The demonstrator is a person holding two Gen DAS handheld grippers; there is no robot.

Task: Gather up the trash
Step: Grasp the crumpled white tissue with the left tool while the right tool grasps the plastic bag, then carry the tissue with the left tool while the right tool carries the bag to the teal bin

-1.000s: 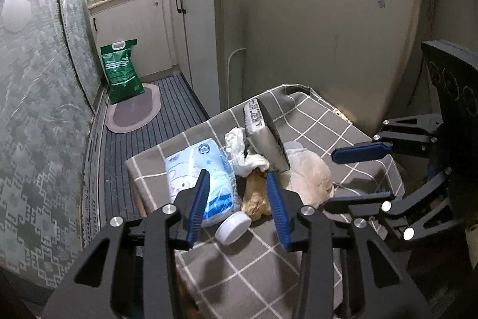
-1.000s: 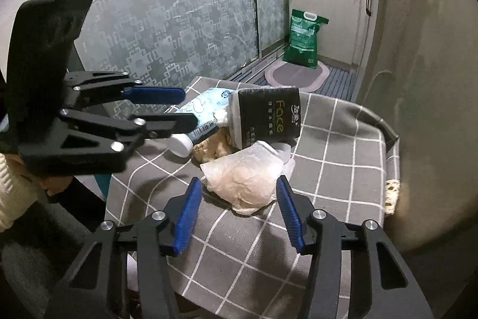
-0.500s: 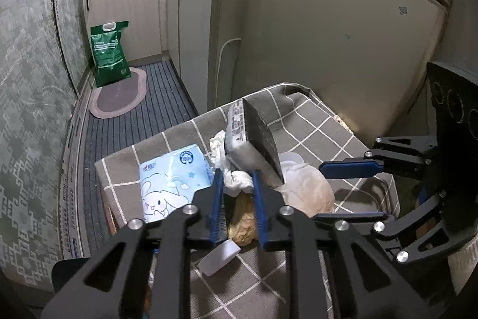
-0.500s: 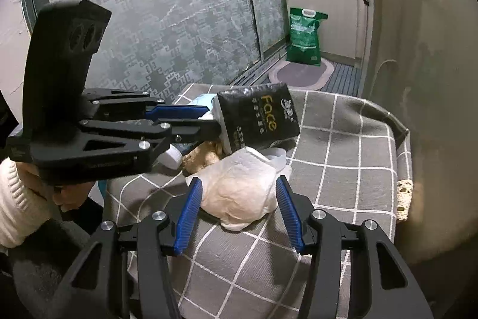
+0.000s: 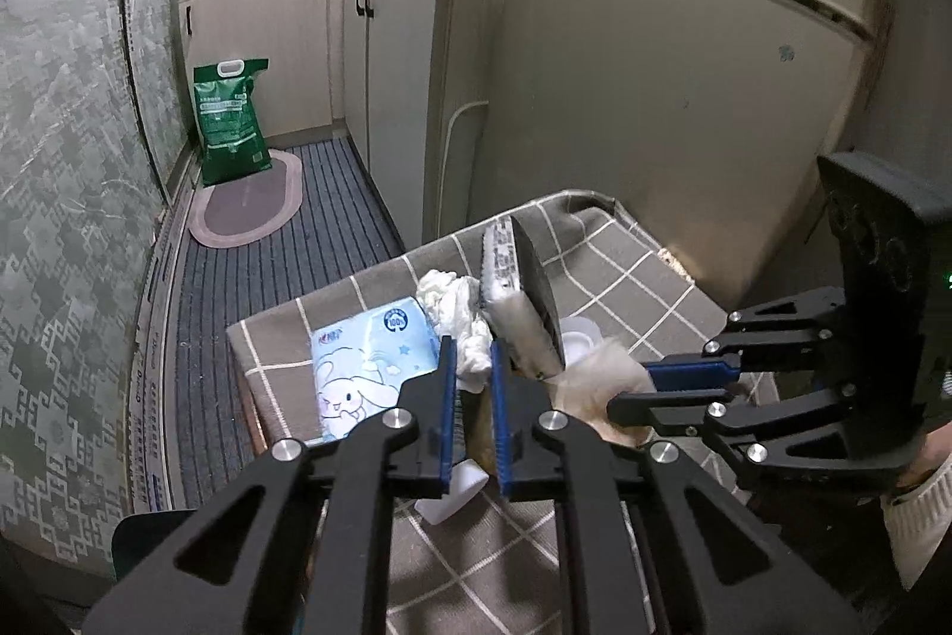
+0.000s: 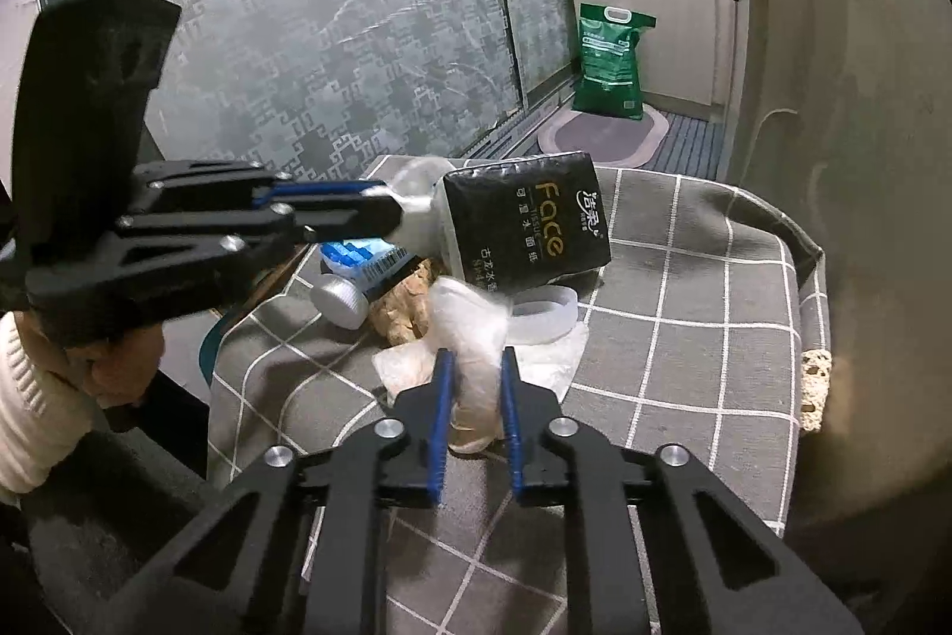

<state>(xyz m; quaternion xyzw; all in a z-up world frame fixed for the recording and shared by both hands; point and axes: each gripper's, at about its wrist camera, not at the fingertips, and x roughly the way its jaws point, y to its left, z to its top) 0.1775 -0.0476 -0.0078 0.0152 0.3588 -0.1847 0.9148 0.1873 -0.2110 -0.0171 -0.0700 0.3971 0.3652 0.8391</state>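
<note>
Currently, from left to right on the grey checked cloth:

1. Blue tissue pack, flat, at 10 o'clock from the left gripper.
2. White bottle cap, just beside the pack's near end.
3. Crumpled white tissue. Left gripper's jaws have just closed and pinch its lower end between the blue pads; the rest of the wad stands up at 12 o'clock from the tips.
4. Brown lump, under and between the tissue and the bag; nature cannot be told.
5. Black "Face" tissue pack, tilted up on one edge, at 1 o'clock from the left gripper and 12 o'clock from the right gripper.
6. Translucent plastic bag, whitish, crumpled. Right gripper's jaws have just closed and squeeze its near fold; the bulk rises at 12 o'clock from the tips, touching the black pack's lower edge.
7. Clear round lid, at 1 o'clock from the right gripper, partly under the bag.
</note>
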